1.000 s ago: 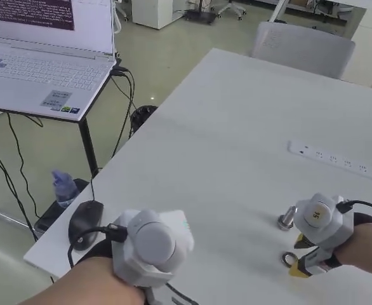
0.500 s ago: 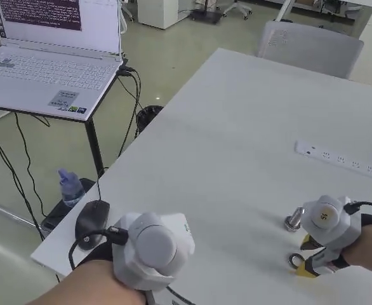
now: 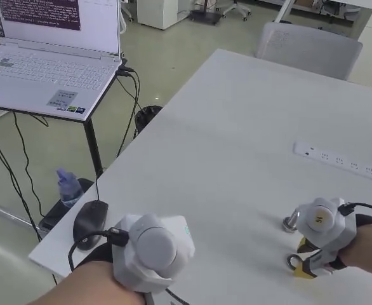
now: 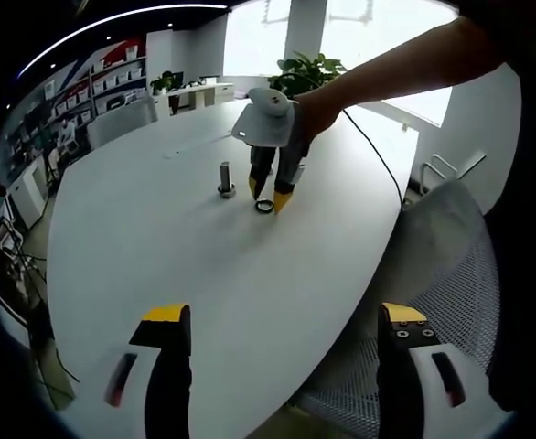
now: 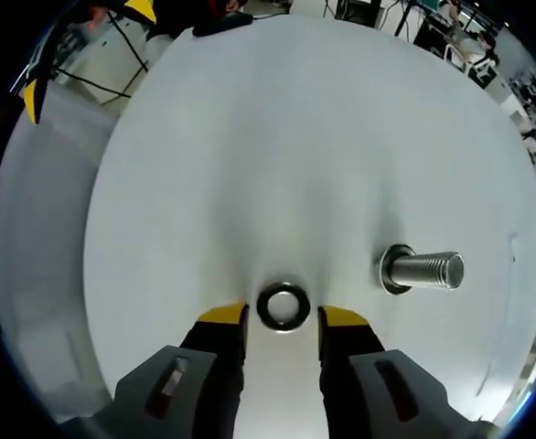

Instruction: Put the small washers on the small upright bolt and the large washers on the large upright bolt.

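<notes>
A dark metal washer (image 5: 283, 305) lies flat on the white table (image 5: 277, 137). My right gripper (image 5: 283, 316) is open, one yellow fingertip on each side of the washer with a narrow gap at both. A threaded upright bolt (image 5: 421, 271) stands just to the right of it. In the head view the right gripper (image 3: 297, 259) is at the near right, over the washer (image 3: 291, 260), and the bolt (image 3: 291, 222) is just beyond. My left gripper (image 4: 284, 318) is open wide and holds nothing. It points across the table at the bolt (image 4: 225, 178) and washer (image 4: 264, 205).
A power strip (image 3: 338, 162) lies on the table beyond the bolt. A grey chair (image 3: 306, 47) stands at the far edge. On the left are a laptop (image 3: 46, 63) on a stand, a mouse (image 3: 87, 219) at the table's near corner and a bottle (image 3: 65, 184) on the floor.
The head camera has shifted slightly. The right gripper stays around the washer beside the bolt, and the left gripper has not visibly moved.
</notes>
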